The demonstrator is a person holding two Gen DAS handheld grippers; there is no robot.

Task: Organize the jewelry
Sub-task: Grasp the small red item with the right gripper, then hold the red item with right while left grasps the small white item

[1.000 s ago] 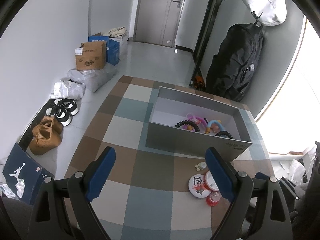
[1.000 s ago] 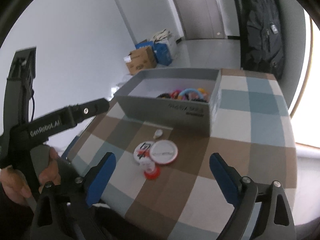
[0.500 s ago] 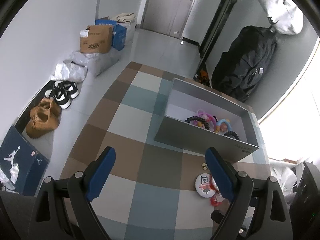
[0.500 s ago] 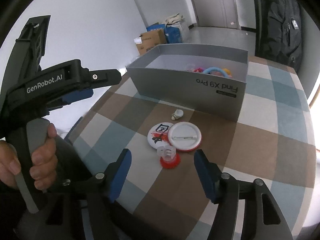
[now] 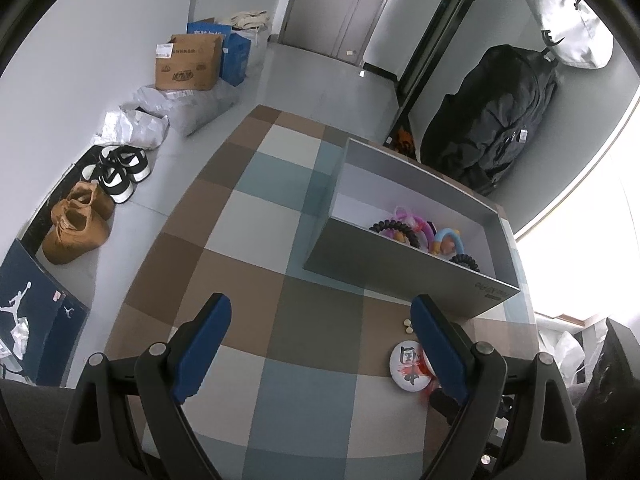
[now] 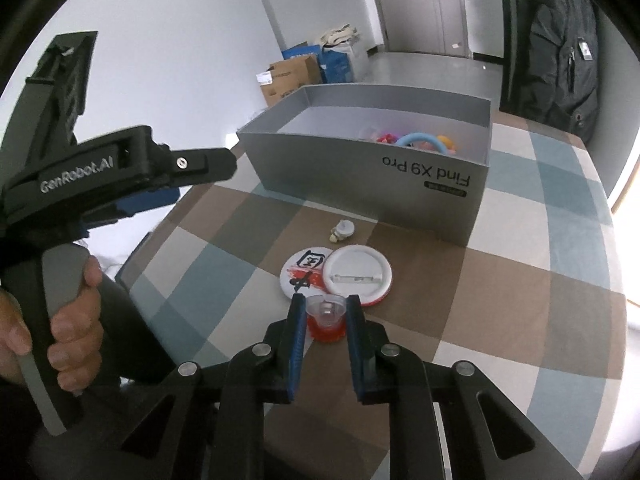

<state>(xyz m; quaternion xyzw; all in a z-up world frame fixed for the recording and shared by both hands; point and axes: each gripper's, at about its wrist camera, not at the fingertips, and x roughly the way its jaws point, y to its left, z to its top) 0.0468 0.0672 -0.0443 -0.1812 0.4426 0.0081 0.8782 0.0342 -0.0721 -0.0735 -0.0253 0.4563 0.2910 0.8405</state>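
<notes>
My right gripper [image 6: 326, 312], at the lower centre of the right wrist view, has its blue pads pressed against both sides of a small clear piece with a red base [image 6: 326, 320], which sits on the checked tablecloth [image 6: 500, 280]. Just above it in the frame lie two round badges, touching and overlapping: one face up with a black and red design [image 6: 300, 276], one face down showing its pin [image 6: 356, 276]. A small pale trinket [image 6: 342, 230] lies between the badges and the grey box [image 6: 360, 176], which stands at the centre of the frame and holds a heap of coloured hair ties and rings [image 6: 420, 140].

My left gripper [image 5: 320, 344], at the bottom of the left wrist view, hangs above the cloth with its jaws spread wide and nothing between them. In the right wrist view it fills the left edge, my hand [image 6: 60, 316] wrapped around its handle.

Shoes [image 5: 100, 200] and cardboard boxes [image 5: 188, 62] line the wall at the upper left of the left wrist view.
</notes>
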